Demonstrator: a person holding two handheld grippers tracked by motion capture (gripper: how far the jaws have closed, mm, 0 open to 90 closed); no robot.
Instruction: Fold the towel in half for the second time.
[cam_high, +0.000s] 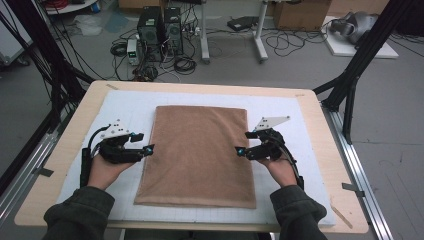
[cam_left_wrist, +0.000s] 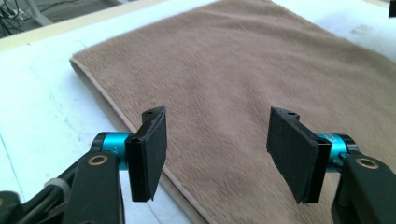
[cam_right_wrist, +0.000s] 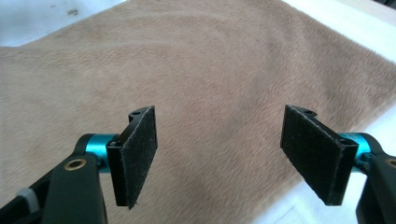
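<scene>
**Open jaws over the towel's edge**

The left gripper (cam_left_wrist: 217, 156) holds its two black jaws wide apart above a brown towel (cam_left_wrist: 243, 74). The towel's hemmed edge runs beneath the left jaw, with a white mat (cam_left_wrist: 42, 107) beyond it.

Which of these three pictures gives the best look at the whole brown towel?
The high view: there the brown towel lies flat on the white mat with all four edges visible. The left gripper view shows one long edge and a far corner between open jaws; the right gripper view shows mostly its fuzzy surface and one edge.
</scene>
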